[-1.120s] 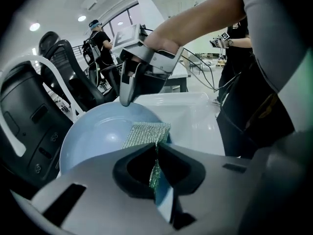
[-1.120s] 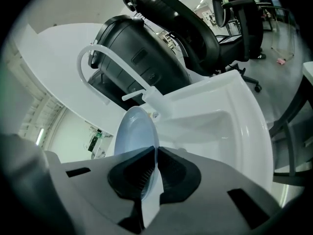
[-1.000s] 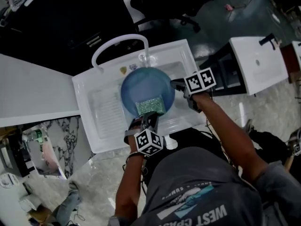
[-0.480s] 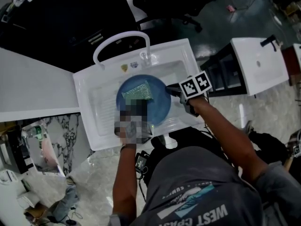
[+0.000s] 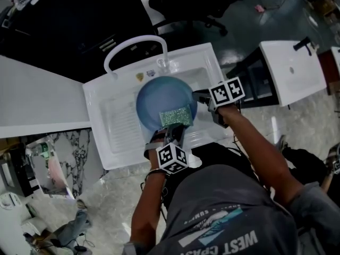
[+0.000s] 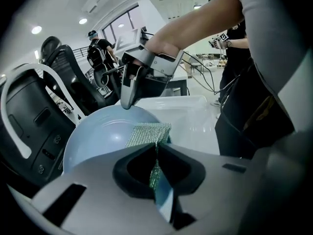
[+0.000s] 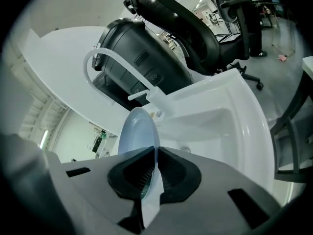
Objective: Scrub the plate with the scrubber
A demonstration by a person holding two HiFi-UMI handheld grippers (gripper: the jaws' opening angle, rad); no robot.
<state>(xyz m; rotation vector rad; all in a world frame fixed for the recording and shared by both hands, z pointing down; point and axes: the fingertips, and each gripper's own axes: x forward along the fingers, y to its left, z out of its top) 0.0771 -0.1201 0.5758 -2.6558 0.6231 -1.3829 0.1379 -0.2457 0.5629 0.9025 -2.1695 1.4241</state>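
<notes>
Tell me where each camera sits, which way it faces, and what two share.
Head view: head-mounted, looking down at the white sink; forearms, torso, left gripper and right gripper show.
Left gripper view: on the left gripper, looking along jaws shut on the green mesh scrubber, across the round blue plate; right gripper and forearm show.
Right gripper view: on the right gripper, looking along jaws clamped on the plate's rim toward the white arched faucet.
Shared: all see the plate.
</notes>
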